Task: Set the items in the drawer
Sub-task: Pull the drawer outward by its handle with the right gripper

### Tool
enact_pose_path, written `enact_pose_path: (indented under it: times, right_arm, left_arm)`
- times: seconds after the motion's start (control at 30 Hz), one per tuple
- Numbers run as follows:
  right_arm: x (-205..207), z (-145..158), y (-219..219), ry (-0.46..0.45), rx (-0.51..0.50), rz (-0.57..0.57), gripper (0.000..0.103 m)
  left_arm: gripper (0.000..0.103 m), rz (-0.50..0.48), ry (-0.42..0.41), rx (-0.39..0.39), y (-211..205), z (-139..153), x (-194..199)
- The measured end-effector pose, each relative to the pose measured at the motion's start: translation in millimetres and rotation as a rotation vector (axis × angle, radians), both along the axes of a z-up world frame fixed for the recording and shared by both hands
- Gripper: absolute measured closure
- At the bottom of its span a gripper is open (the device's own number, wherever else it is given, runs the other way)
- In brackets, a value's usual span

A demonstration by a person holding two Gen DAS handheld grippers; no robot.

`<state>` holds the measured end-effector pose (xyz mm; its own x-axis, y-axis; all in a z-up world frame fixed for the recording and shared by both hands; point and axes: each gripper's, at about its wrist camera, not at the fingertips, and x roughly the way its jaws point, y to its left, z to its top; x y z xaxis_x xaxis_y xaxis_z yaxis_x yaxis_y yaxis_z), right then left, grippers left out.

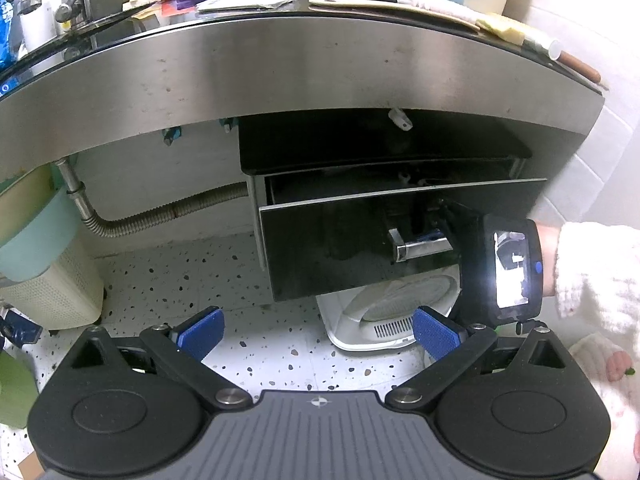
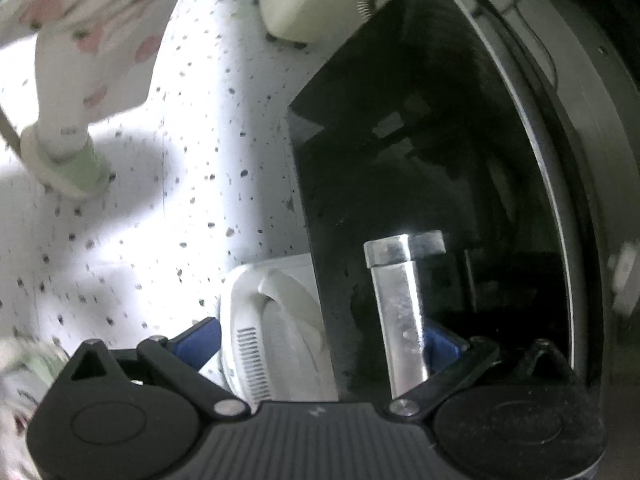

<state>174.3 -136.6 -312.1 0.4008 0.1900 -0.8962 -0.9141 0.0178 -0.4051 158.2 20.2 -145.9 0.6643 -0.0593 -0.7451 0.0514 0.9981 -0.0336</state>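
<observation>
A glossy black drawer [image 1: 360, 248] hangs under a steel counter and is pulled partly out. Its chrome bar handle [image 1: 420, 246] sits on the front. My right gripper [image 2: 320, 340] is open, with its right blue pad behind the handle [image 2: 404, 320] and the drawer front [image 2: 420, 168] filling that view; its body [image 1: 508, 268] shows at the drawer's right end. My left gripper [image 1: 318, 332] is open and empty, low over the floor, in front of the drawer. Items lie on the countertop [image 1: 280, 0], among them a wooden spatula [image 1: 384, 6].
A white round appliance [image 1: 384, 316] stands on the speckled floor under the drawer. A corrugated metal hose [image 1: 160, 216] and a pale bin [image 1: 44, 264] are at the left. A white tiled wall [image 1: 592, 168] is at the right. The person's leg [image 2: 76, 80] stands on the floor.
</observation>
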Motion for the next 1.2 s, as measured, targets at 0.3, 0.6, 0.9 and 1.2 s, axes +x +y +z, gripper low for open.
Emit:
enact_pose_path:
  times: [0.3, 0.6, 0.9, 1.2]
  right_arm:
    - [0, 47, -19, -0.009, 0.180, -0.174, 0.000]
    - [-2, 86, -49, -0.071, 0.625, -0.760, 0.000]
    - [16, 81, -73, -0.088, 0.796, -1.085, 0.002]
    - [40, 61, -67, 0.014, 0.691, -1.176, 0.011]
  left_arm:
    - [0.001, -0.037, -0.038, 0.026, -7, 2, -15]
    - [0.001, -0.085, -0.064, 0.044, -16, -2, -28]
    - [0.001, -0.091, -0.057, 0.011, -11, -2, -45]
    - [0.001, -0.072, -0.056, 0.001, -4, 0, -46]
